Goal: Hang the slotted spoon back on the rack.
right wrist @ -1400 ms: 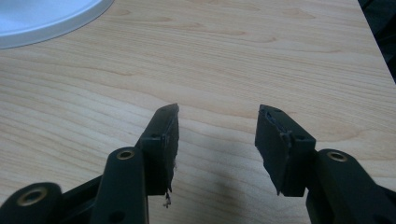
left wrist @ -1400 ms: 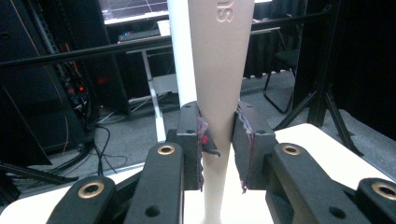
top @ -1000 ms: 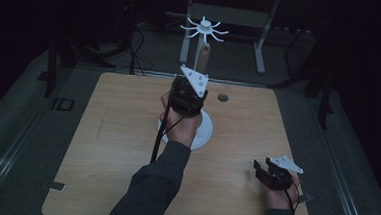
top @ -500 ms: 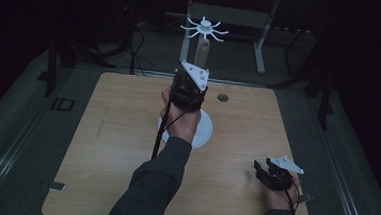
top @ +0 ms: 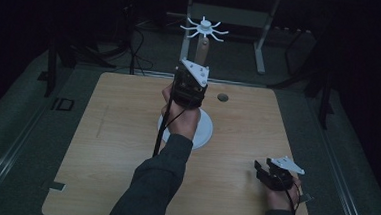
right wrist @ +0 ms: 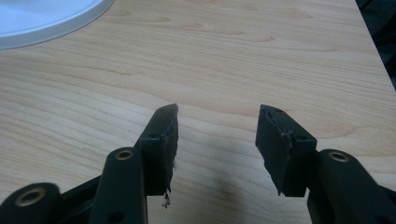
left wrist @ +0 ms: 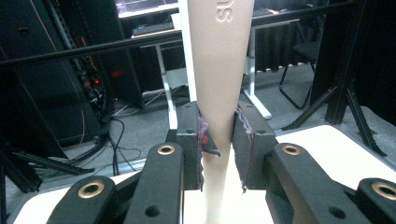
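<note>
A stand rises from the middle of the wooden table (top: pixel 111 147). It has a round white base (top: pixel 204 133), a tapered beige post (top: pixel 202 50) and a white top with several thin radiating arms (top: pixel 205 27). My left gripper (top: pixel 194 82) is held up at the post, and in the left gripper view the gripper (left wrist: pixel 219 140) is shut on the post (left wrist: pixel 219 70), with both pads pressed against its narrow lower part. My right gripper (top: pixel 262 171) rests low over the table's near right corner. It stands open (right wrist: pixel 217 135) with bare wood between its jaws.
A small dark round hole (top: pixel 222 97) sits in the tabletop just right of the stand. The base's white rim (right wrist: pixel 42 18) lies far left in the right gripper view. Desk legs and cables stand on the dark floor beyond the far edge.
</note>
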The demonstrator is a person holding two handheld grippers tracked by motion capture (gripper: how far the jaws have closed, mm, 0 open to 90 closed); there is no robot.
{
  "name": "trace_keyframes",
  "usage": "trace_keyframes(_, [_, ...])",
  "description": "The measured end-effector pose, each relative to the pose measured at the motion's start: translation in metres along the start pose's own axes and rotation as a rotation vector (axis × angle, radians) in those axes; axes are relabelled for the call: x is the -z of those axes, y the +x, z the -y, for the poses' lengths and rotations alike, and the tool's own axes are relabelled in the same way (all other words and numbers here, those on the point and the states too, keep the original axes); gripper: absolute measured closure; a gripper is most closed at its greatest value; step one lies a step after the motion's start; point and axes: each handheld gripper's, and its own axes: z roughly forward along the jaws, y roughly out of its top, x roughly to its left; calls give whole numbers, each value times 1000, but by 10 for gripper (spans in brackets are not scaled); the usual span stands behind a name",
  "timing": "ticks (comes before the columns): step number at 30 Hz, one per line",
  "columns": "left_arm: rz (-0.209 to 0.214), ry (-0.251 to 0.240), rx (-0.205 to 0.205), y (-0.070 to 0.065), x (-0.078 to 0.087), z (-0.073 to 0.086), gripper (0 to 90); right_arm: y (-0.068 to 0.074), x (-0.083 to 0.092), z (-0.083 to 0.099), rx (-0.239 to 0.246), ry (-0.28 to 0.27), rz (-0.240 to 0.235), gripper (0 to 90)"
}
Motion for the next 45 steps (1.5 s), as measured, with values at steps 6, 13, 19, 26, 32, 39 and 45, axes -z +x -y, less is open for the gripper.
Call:
trace_keyframes(6, [-4, 5, -8, 1, -4, -1, 739, 0, 0, 0, 0, 0, 0, 485])
trace_keyframes(13, [-5, 17, -11, 3, -9, 0, 739, 0, 0, 0, 1, 0, 0, 485])
trace_keyframes(19, [-3, 21, -16, 2, -11, 1, 738, 0, 0, 0, 1, 1, -1, 485])
trace_keyframes(26, [14, 12, -22, 4, -9, 3, 729, 0, 0, 1, 2, 2, -1, 484])
trace_keyframes(32, [27, 5, -29, 3, -6, 6, 723, 0, 0, 1, 4, 4, -1, 483])
trace_keyframes(39, [39, 9, -39, 1, -4, 13, 693, 0, 0, 1, 4, 4, 1, 482])
trace_keyframes(45, [82, 15, -45, 2, 0, 16, 638, 1, 0, 1, 8, 4, 0, 481])
